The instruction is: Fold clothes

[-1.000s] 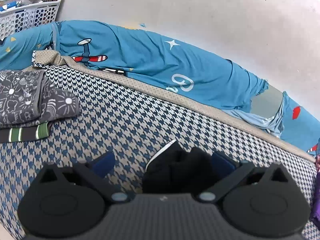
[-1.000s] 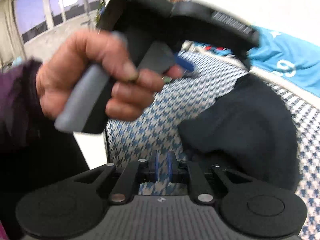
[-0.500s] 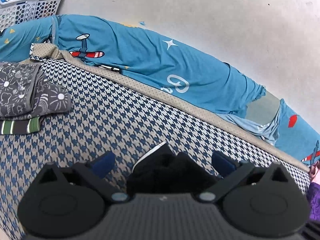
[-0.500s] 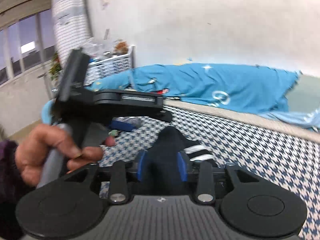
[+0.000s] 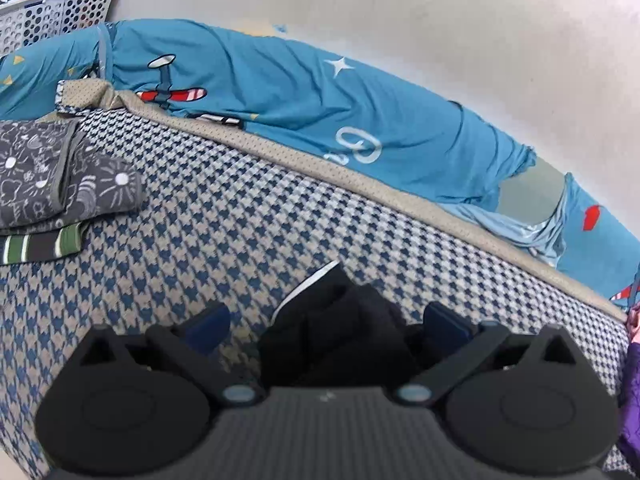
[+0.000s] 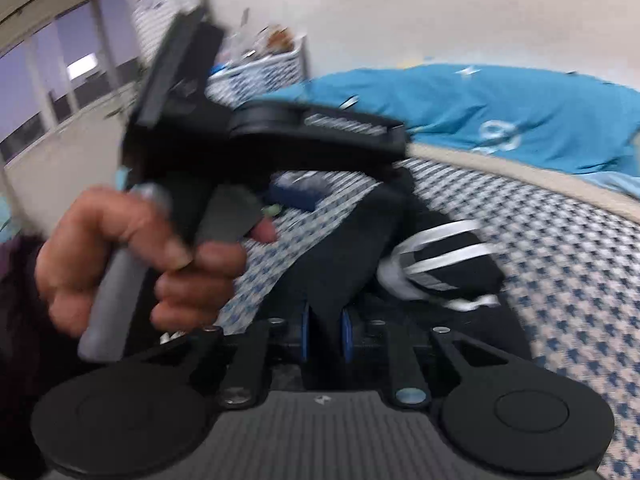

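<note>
Fingers: right gripper [image 6: 325,334] has just been closing, its blue pads pinching a fold of the black white-striped garment [image 6: 416,256]; left gripper [image 5: 326,322] spread wide, garment between, unpressed | garment: bunched at the near edge of the houndstooth-covered bed [image 5: 224,216] | progress: grey patterned folded clothes [image 5: 60,172] stacked at left edge; black piece unfolded.
</note>
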Available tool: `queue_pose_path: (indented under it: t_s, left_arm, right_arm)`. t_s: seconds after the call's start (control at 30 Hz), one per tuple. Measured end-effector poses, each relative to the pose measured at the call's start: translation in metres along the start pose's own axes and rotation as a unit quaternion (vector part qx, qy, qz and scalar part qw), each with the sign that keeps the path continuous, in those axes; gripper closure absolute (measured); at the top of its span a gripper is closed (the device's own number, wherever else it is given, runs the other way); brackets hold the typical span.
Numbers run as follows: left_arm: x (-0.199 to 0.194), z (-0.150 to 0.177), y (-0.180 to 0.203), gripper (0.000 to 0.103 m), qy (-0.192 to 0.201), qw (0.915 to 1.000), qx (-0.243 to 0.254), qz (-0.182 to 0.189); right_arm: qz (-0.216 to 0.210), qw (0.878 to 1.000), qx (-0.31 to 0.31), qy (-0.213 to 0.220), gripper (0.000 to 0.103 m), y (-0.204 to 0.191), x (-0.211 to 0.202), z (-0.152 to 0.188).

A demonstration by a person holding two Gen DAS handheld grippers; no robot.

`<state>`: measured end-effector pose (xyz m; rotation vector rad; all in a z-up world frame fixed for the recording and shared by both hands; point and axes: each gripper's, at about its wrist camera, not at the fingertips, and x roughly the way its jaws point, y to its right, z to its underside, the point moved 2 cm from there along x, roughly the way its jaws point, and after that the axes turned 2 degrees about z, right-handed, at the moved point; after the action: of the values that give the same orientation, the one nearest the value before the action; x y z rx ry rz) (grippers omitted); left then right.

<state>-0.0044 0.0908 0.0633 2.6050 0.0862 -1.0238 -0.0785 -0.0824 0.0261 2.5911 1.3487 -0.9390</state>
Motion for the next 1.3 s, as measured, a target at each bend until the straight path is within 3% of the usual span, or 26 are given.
queue_pose_path:
  t_s: [0.2, 0.43, 0.7, 0.9, 0.97, 1.03, 1.07, 1.1, 1.2, 1.3]
  left_arm:
    - [0.01, 0.009, -0.017, 0.0, -0.029, 0.9991, 0.011, -0.03]
    - [0.025, 0.021, -0.047, 0.0, -0.062, 0.9947, 0.005, -0.081]
    - [0.029, 0.032, -0.061, 0.0, -0.084, 0.9908, 0.007, -0.106]
    - [0.03, 0.033, -0.061, 0.0, -0.087, 0.9908, 0.001, -0.104]
    - [0.03, 0.033, -0.061, 0.0, -0.087, 0.9909, 0.0, -0.103]
    - [0.029, 0.032, -0.06, 0.0, -0.086, 0.9911, -0.001, -0.102]
    - [0.029, 0.032, -0.06, 0.0, -0.086, 0.9911, -0.001, -0.102]
    - [0.029, 0.032, -0.06, 0.0, -0.086, 0.9911, -0.001, -0.102]
    - [0.028, 0.032, -0.06, 0.0, -0.085, 0.9911, -0.003, -0.103]
    - [0.028, 0.032, -0.058, 0.0, -0.084, 0.991, -0.003, -0.104]
  right_arm:
    - [-0.017, 0.999, -0.035, -0.026, 0.086, -0.016, 0.013, 0.008]
    - [0.005, 0.999, -0.039, 0.003, 0.084, -0.01, -0.007, 0.0]
    - [0.11, 0.992, -0.02, 0.052, 0.06, 0.007, -0.018, -0.011]
    - [0.131, 0.99, -0.02, 0.049, 0.036, 0.011, -0.008, -0.012]
    - [0.142, 0.988, -0.025, 0.053, 0.036, 0.013, -0.003, -0.011]
    - [0.151, 0.987, -0.018, 0.055, 0.036, 0.018, 0.002, -0.01]
    - [0.154, 0.987, -0.01, 0.052, 0.041, 0.021, 0.006, -0.01]
    - [0.157, 0.986, 0.001, 0.048, 0.057, 0.024, 0.01, -0.011]
    - [0.171, 0.984, 0.032, 0.04, 0.084, 0.038, 0.014, -0.012]
    - [0.187, 0.979, 0.066, 0.056, 0.088, 0.053, 0.004, -0.016]
